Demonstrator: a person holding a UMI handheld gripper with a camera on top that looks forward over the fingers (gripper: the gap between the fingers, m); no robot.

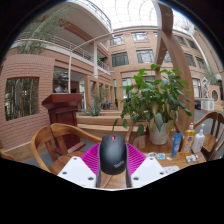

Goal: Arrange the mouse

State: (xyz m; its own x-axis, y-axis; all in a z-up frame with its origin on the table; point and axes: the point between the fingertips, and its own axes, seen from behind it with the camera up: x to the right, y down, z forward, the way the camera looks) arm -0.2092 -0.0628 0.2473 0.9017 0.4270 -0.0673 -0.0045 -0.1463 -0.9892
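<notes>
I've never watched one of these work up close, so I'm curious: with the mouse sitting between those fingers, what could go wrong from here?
The mouse is rounded and smooth, so it could slip from the hand-held gripper if the grip is off-centre. Whether the fingers press on it cannot be seen. The bottles and the potted plant stand close beyond the fingers on the table, so a wide swing might knock them over.

potted plant, wooden chair, bottles, brick building

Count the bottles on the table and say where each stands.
2. A yellow bottle and a clear bottle stand side by side beyond the gripper, beside the potted plant. More may hide behind it. The mouse sits between the fingers.
</notes>
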